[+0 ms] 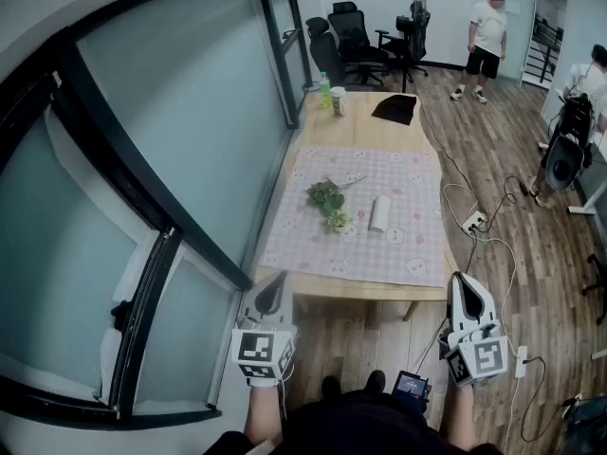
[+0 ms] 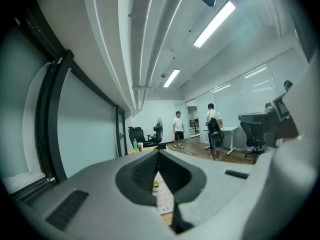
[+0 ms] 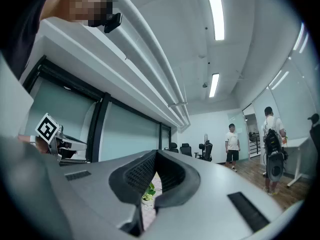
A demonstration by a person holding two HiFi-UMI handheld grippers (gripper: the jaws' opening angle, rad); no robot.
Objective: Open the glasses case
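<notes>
**Both tongs shut and empty, short of the desk**

We hold the left tongs (image 1: 281, 281) and the right tongs (image 1: 459, 280) side by side in the air, just before the near edge of the long light wooden desk (image 1: 365, 286). Each pair has its jaws closed tip to tip, with nothing between them. Through the small gap behind the tips we see only a strip of the desk beyond. Neither pair touches anything.

The white tube-shaped glasses case (image 1: 379, 213) lies on the pink checked cloth (image 1: 313, 245) that covers the near part of the desk. It is somewhat right of the cloth's middle and well apart from both tongs. Near it on the left lies a small green leafy plant (image 1: 327, 200).

At the desk's far end, on bare wood, a green bottle (image 1: 325, 87) and a pale cup (image 1: 339, 100) stand close together. To their right is a flat black item (image 1: 395, 109); we cannot tell what it is.

A glass partition (image 1: 190, 112) runs along the desk's left side. A person in a white shirt (image 1: 488, 41) stands on the wooden floor (image 1: 493, 159) far behind.
</notes>
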